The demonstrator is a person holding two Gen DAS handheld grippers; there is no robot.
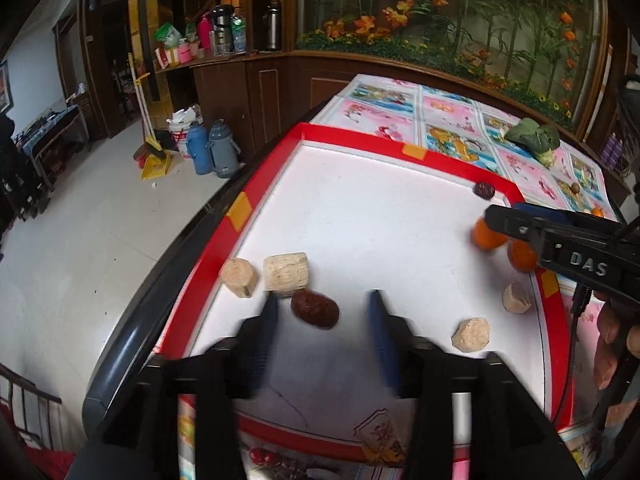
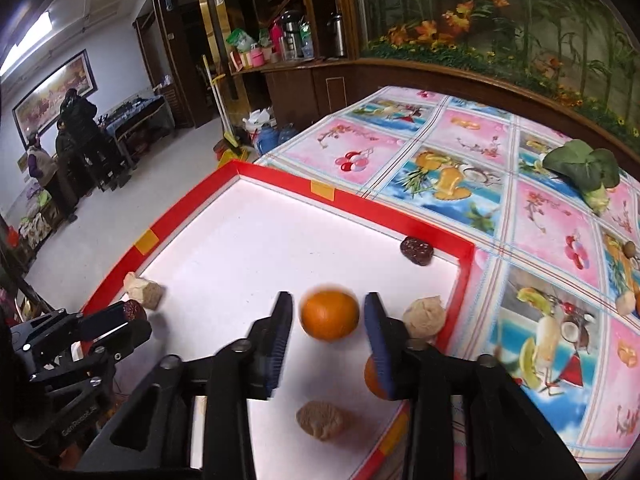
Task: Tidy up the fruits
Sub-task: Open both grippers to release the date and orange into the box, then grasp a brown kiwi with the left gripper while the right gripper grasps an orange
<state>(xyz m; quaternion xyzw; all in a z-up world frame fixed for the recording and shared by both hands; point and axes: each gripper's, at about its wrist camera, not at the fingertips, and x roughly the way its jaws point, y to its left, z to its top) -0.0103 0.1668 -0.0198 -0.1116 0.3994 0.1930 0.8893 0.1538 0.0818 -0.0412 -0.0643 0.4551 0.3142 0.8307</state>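
A white tray with a red rim lies on the table. My left gripper is open; a dark red date lies between its fingers, close to the left one. My right gripper is open around an orange, fingers apart from it. A second orange lies behind the right finger. Both oranges show under the right gripper in the left wrist view. Another date lies in the tray's far corner.
Several beige blocks lie in the tray: two at the left rim, others near the right. A leafy vegetable and small items lie on the patterned cloth. The floor drops off left.
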